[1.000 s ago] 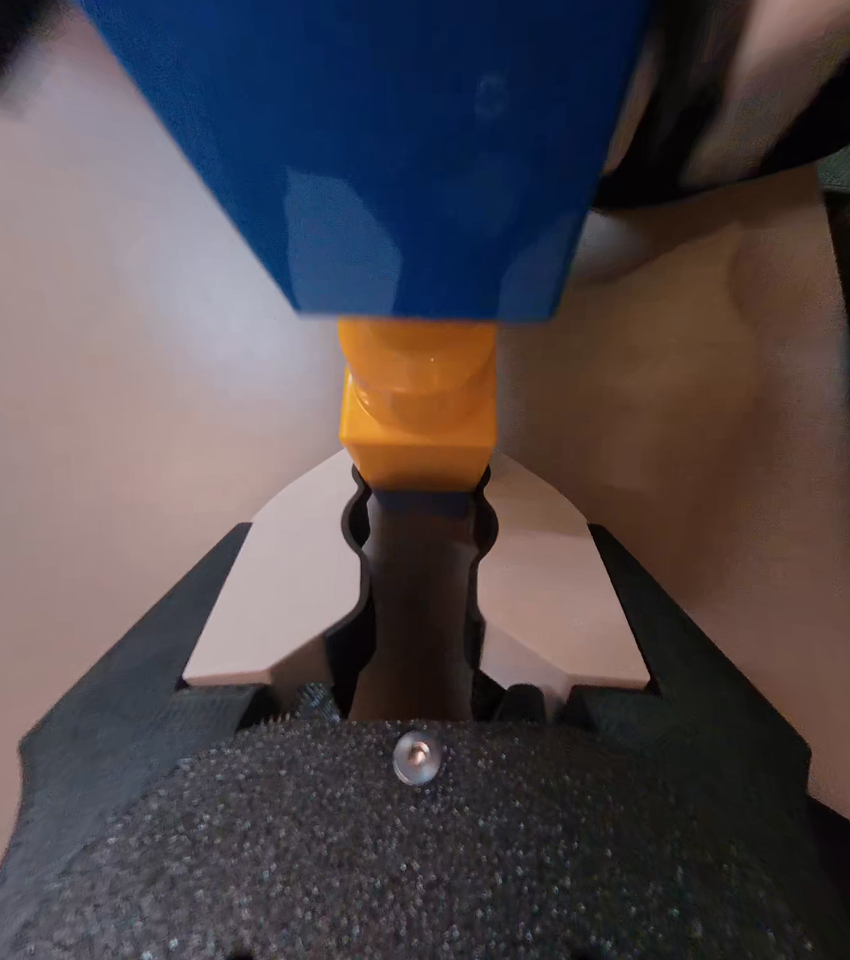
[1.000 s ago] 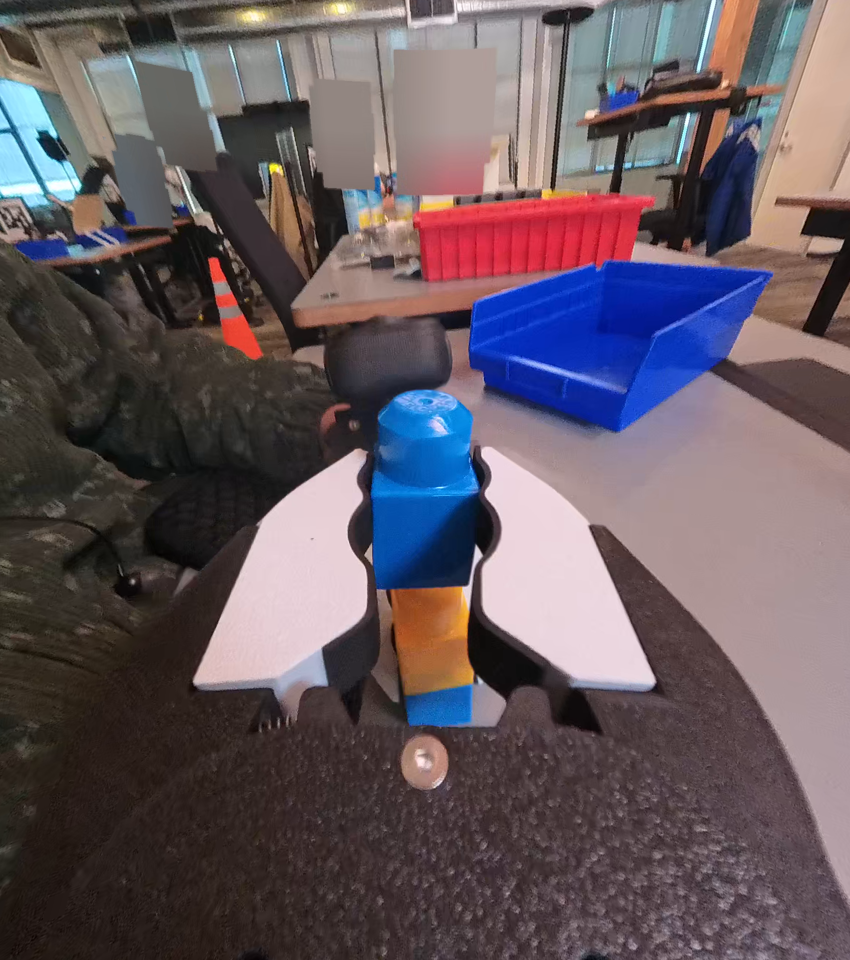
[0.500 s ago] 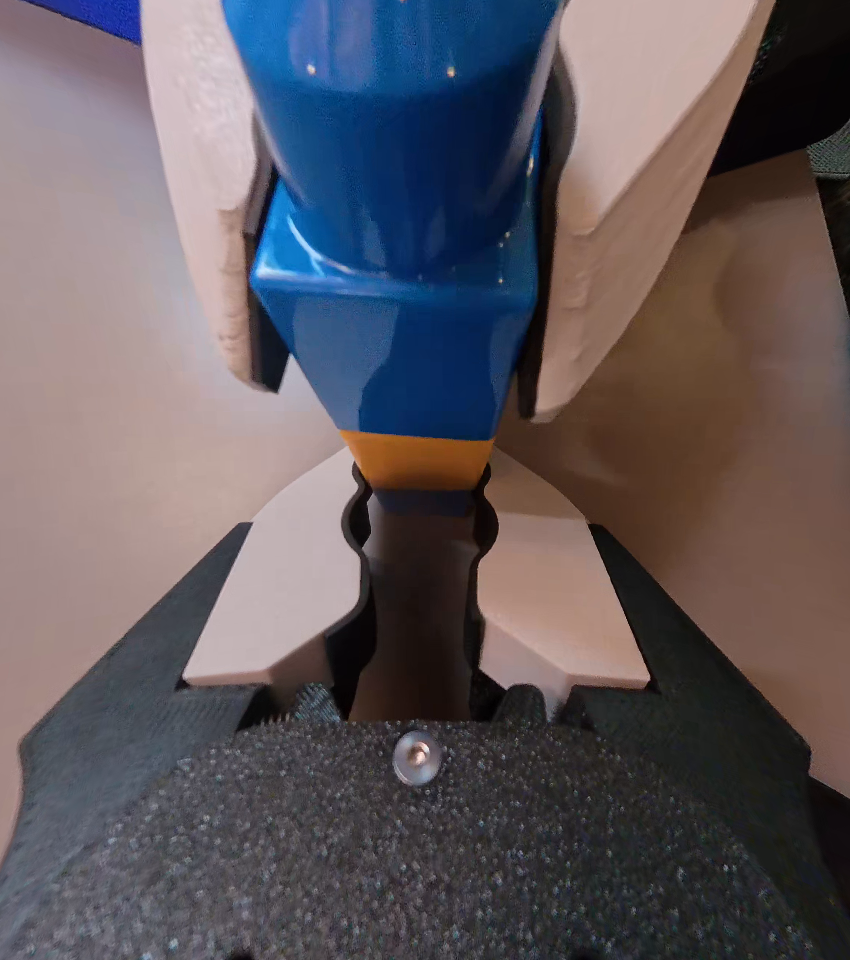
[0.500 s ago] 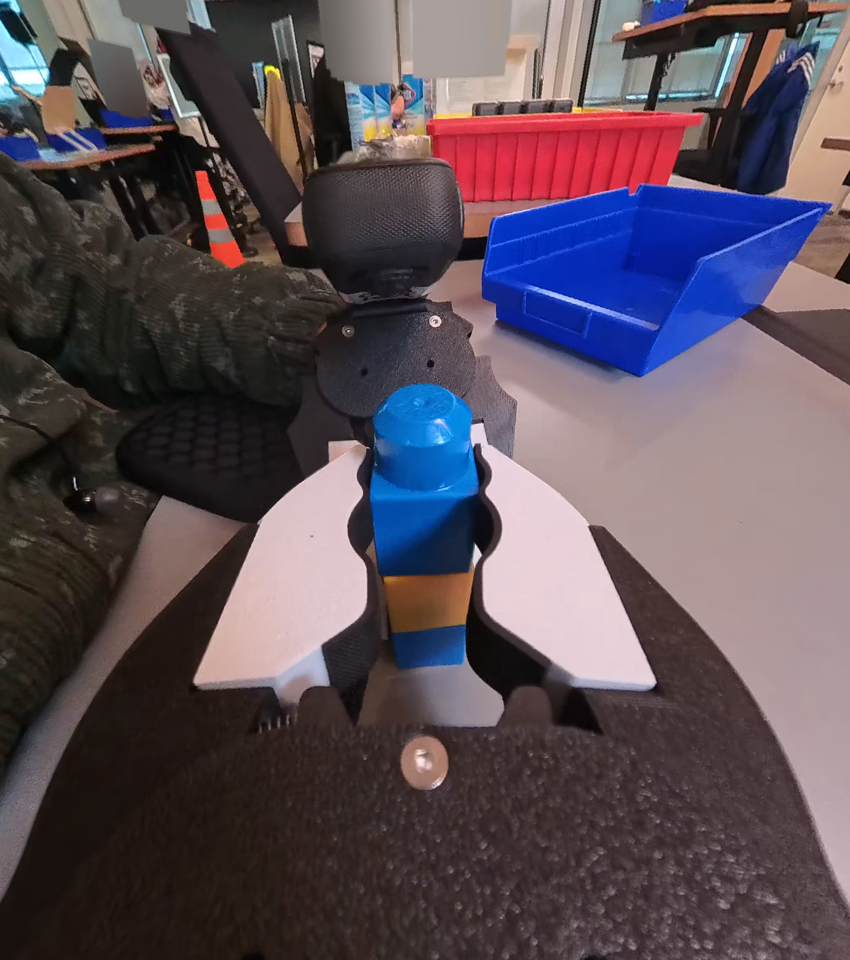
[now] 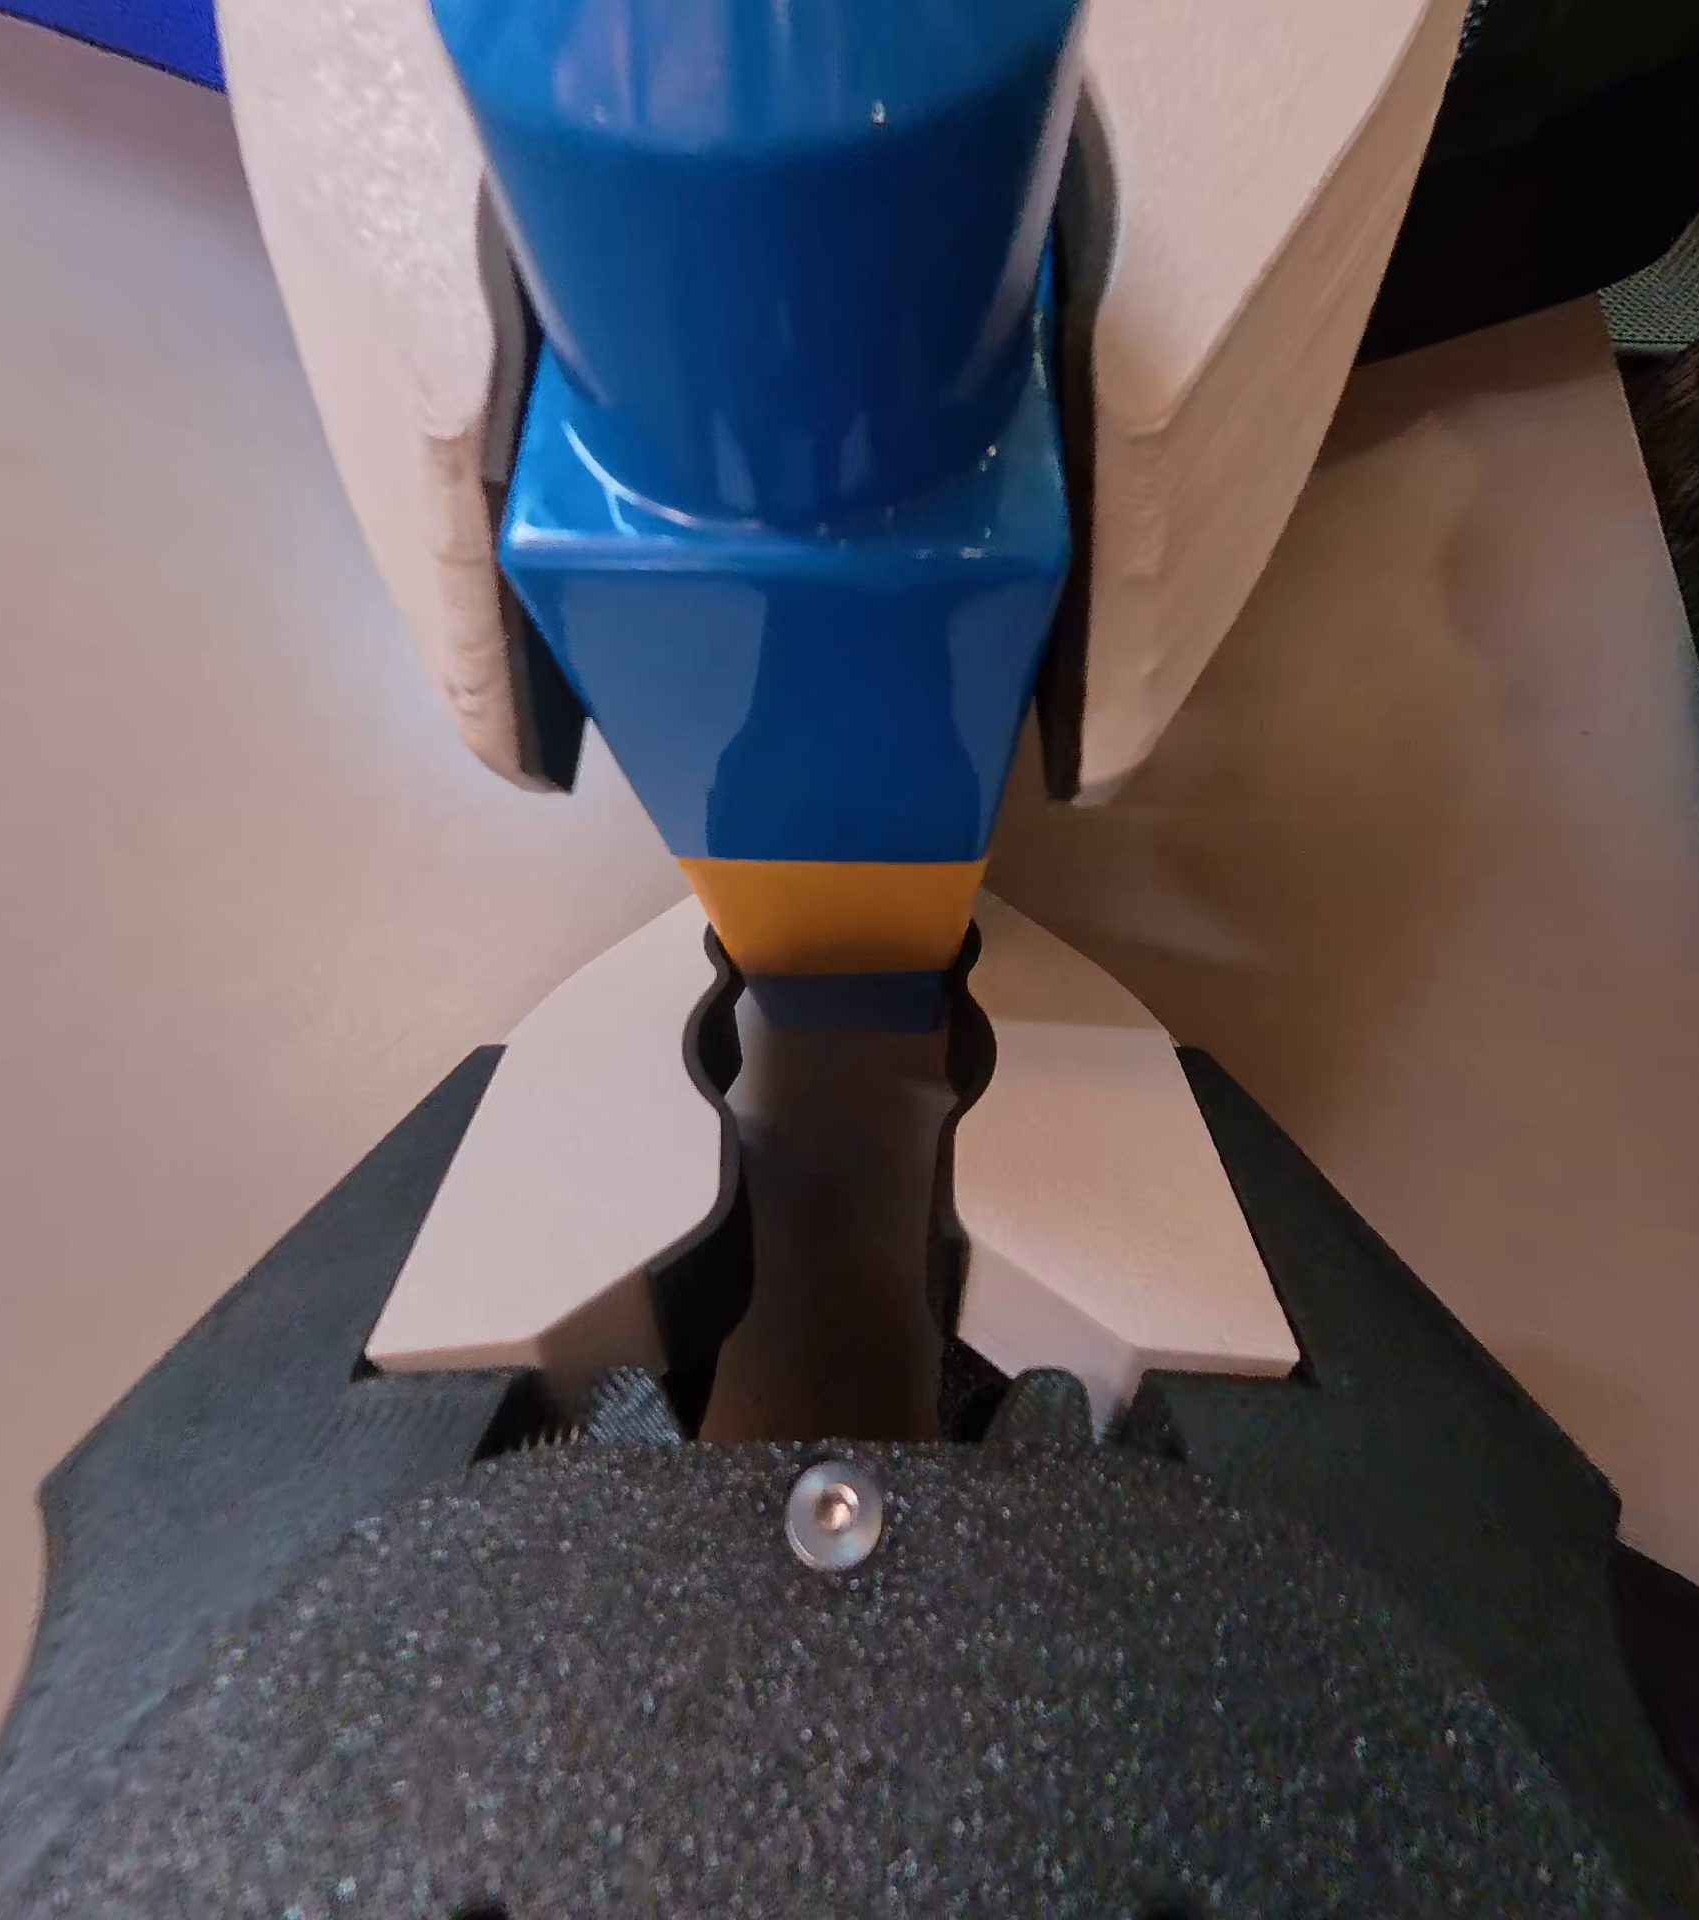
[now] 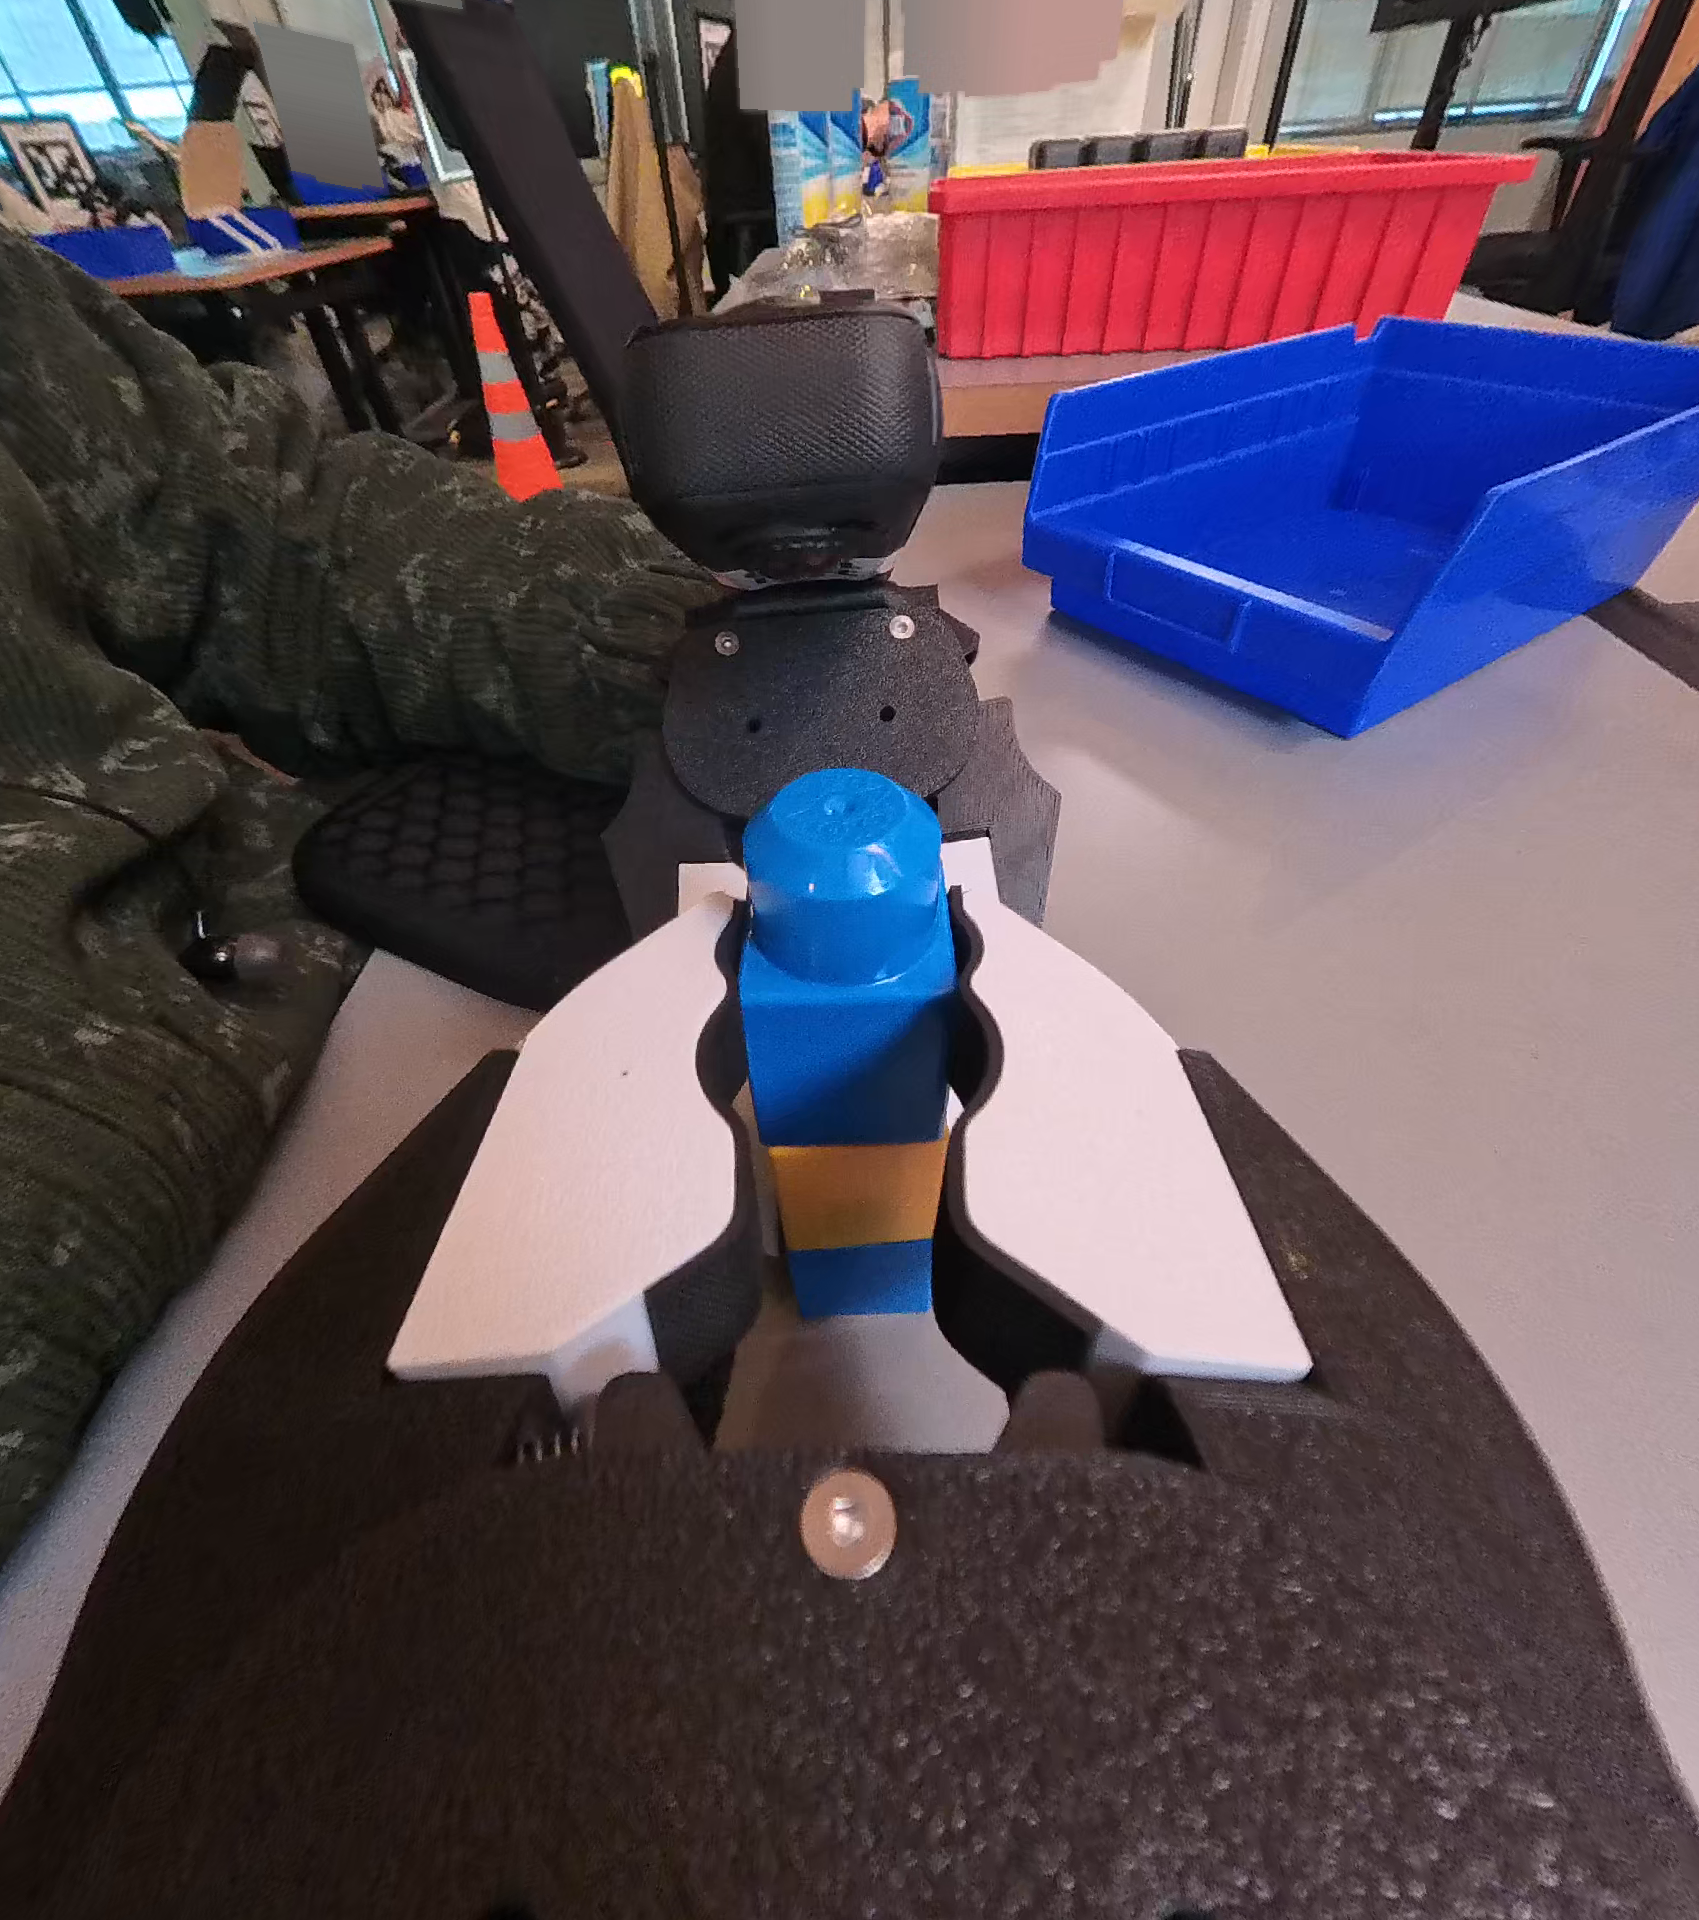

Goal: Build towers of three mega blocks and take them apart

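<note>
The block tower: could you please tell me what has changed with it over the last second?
The top blue block, held in the right gripper, came down onto the orange block until its stud vanished; the three blocks now sit flush. The left gripper kept its hold on the bottom blue block. The blue bin stayed put on the table.

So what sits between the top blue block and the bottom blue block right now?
A single orange plastic block joins the top blue block to the bottom blue block, with no gap; the right wrist view shows it best.
</note>
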A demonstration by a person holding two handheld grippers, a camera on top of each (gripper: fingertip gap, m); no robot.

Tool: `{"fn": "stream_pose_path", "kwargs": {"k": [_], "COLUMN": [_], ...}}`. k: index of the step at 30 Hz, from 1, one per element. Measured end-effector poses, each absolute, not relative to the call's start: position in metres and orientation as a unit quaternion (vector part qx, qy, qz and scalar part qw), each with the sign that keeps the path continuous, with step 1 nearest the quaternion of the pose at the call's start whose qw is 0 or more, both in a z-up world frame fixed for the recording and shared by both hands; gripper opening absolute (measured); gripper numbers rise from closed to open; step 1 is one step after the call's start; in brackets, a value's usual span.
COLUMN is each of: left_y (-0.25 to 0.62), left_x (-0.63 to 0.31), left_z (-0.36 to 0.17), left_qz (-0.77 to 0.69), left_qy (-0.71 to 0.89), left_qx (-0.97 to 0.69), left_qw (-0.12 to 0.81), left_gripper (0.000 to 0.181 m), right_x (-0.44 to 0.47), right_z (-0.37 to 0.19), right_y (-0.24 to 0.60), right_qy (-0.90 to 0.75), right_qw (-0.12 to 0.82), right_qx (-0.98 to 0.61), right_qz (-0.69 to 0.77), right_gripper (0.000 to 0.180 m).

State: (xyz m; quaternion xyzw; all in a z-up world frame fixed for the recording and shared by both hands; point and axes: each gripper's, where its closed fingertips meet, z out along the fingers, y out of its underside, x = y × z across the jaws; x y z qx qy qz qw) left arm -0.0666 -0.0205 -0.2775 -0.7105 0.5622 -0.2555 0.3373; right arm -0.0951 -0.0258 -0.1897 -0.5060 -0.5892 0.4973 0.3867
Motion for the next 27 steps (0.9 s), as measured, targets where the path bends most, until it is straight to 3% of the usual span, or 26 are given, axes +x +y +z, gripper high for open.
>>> {"fn": "stream_pose_path", "kwargs": {"k": [22,25,27], "left_y": [-0.022,-0.023,-0.024], "left_x": [-0.066,-0.069,-0.070], "left_z": [-0.277,-0.277,-0.277], "left_qz": [-0.268,-0.263,-0.261], "left_qy": [0.560,0.563,0.564], "left_qx": [-0.705,-0.705,-0.706], "left_qw": [0.343,0.342,0.340], "left_gripper": [0.037,0.037,0.037], "right_x": [-0.096,-0.094,-0.088], "right_z": [-0.191,-0.189,-0.179], "right_y": [-0.028,-0.023,-0.020], "right_qy": [-0.565,-0.572,-0.571], "right_qw": [0.358,0.361,0.366], "right_qx": [-0.522,-0.531,-0.528], "right_qz": [0.529,0.510,0.510], "right_gripper": [0.038,0.054,0.055]}}
